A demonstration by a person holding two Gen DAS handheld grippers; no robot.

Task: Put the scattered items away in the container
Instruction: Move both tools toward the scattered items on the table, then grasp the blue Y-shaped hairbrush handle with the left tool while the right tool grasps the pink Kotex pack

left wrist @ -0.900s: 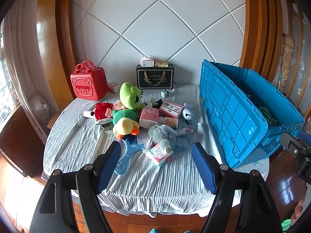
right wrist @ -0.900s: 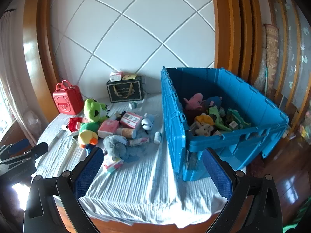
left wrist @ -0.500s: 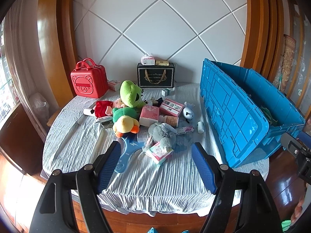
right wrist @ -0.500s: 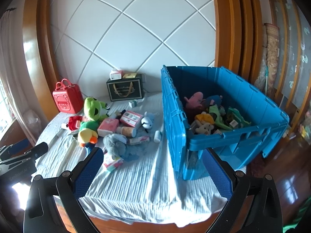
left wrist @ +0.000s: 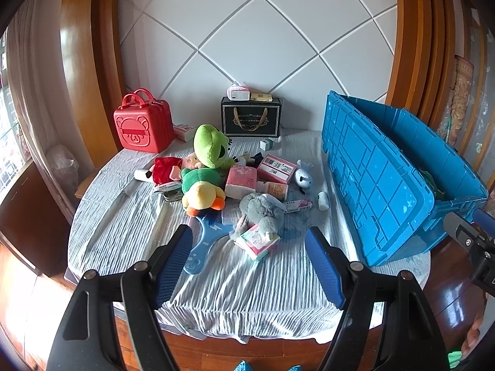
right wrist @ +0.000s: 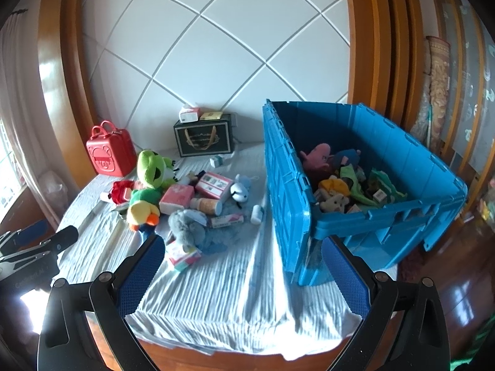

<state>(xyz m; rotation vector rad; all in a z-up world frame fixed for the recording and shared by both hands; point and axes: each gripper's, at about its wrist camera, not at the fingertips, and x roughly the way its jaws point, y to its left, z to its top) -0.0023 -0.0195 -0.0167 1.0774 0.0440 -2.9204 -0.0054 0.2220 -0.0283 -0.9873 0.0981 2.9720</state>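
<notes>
Both left tongs [left wrist: 249,258] and right tongs [right wrist: 241,266] are held released, empty, above the tabletop [left wrist: 130,232]. Scattered toys [left wrist: 201,182] are heaped left of the blue container [right wrist: 365,216].

— What sort of place is this?
— A home: polished wooden floor [right wrist: 458,303], wood-trimmed padded wall panel [left wrist: 263,40], and plush toys [left wrist: 210,148] scattered over a cloth-covered table [left wrist: 235,290] beside a red toy case [left wrist: 143,123].
</notes>
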